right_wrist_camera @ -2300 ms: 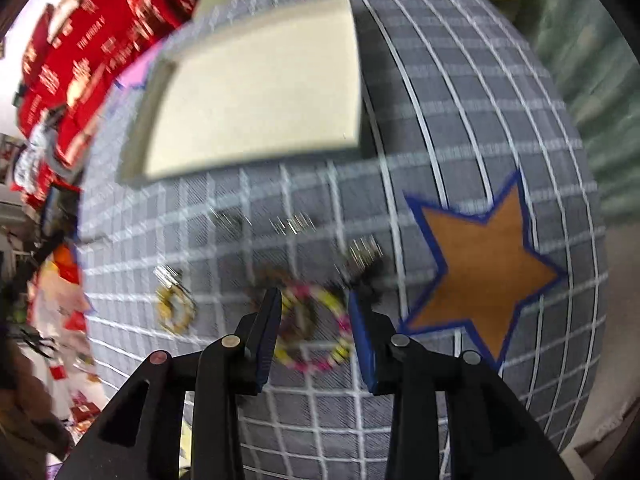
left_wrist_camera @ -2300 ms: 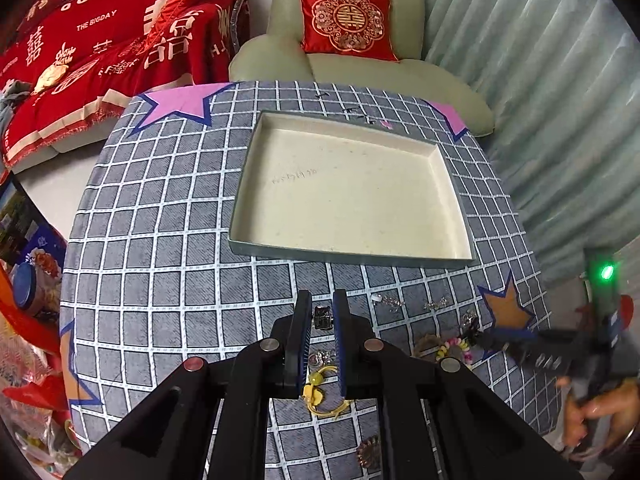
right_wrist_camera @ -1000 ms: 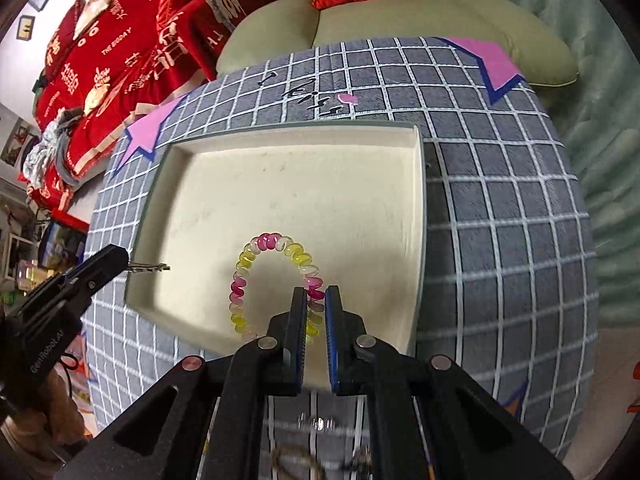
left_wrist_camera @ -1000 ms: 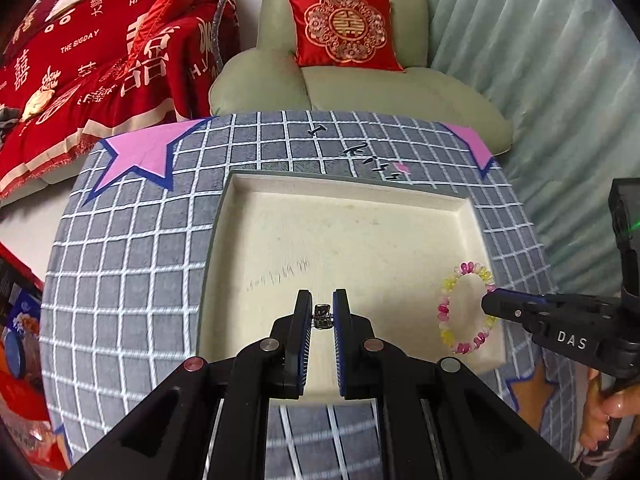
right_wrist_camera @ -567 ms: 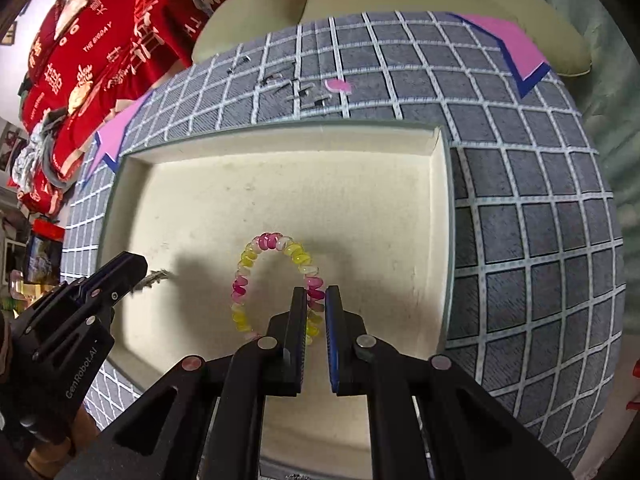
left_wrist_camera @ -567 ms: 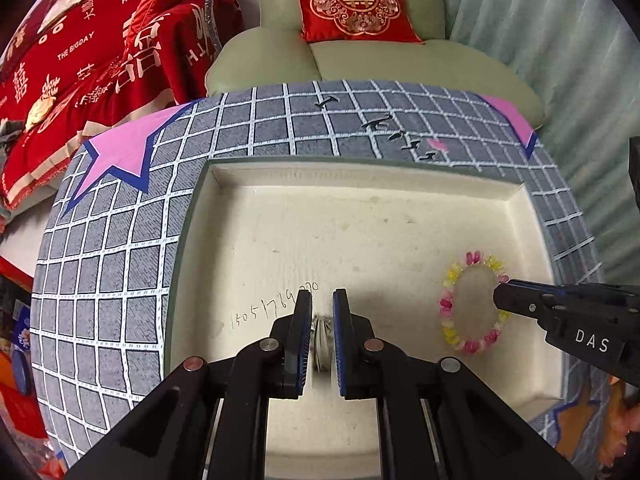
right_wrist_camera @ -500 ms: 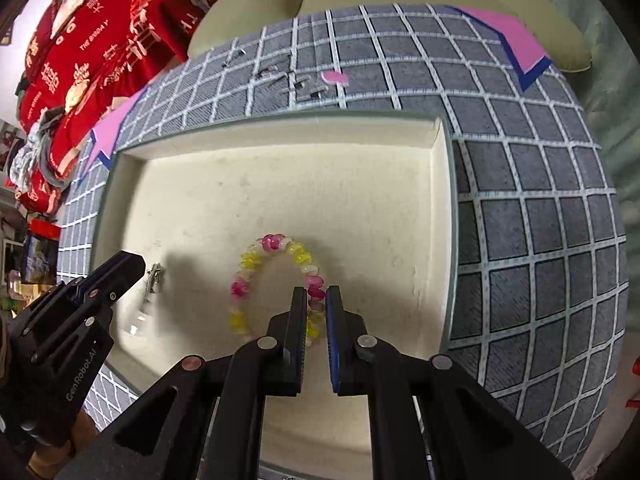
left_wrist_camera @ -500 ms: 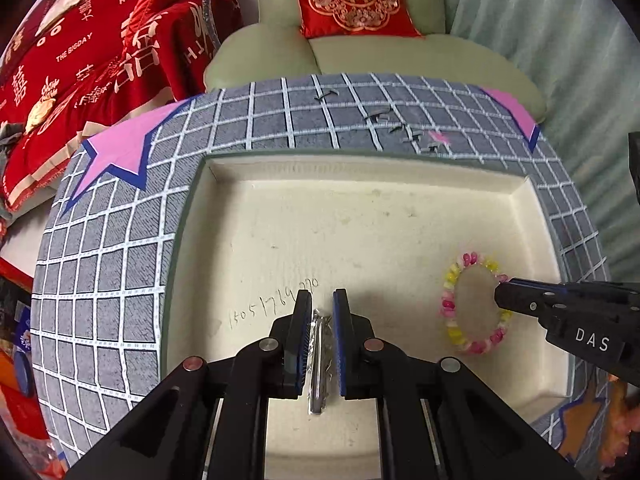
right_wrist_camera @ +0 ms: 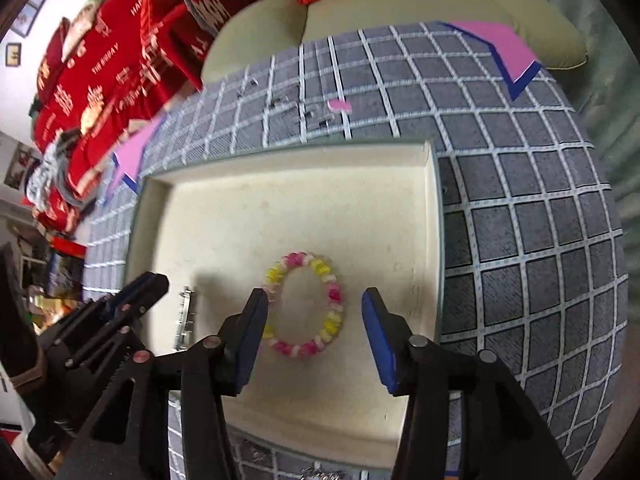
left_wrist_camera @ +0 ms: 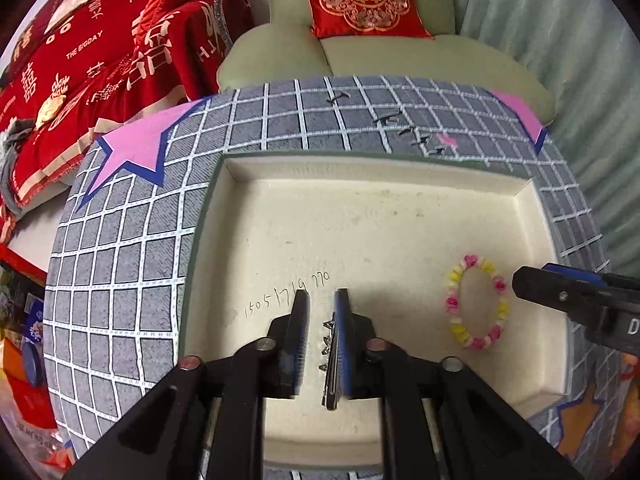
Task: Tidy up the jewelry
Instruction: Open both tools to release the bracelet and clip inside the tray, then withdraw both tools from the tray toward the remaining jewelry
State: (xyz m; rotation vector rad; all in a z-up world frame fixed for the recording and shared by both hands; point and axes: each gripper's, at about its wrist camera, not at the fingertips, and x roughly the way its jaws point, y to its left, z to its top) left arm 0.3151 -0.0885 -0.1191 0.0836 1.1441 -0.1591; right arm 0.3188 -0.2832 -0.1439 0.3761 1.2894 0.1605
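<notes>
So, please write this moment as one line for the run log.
left gripper: just opened, silver clip lying in tray | right gripper: just opened, bead bracelet lying in tray | nothing held

A pale green armchair (left_wrist_camera: 384,56) with a red cushion (left_wrist_camera: 362,0) stands beside pleated, perhaps curtained, walling (left_wrist_camera: 560,32) and red bedding (left_wrist_camera: 100,60).

Handwritten digits, seemingly "15051719770", are seen on the floor of the shallow cream-lined tray (left_wrist_camera: 360,240). "HAPPY WEDDING" and "THE BIGDAY" are printed in white on the red fabric throw (left_wrist_camera: 120,52).
</notes>
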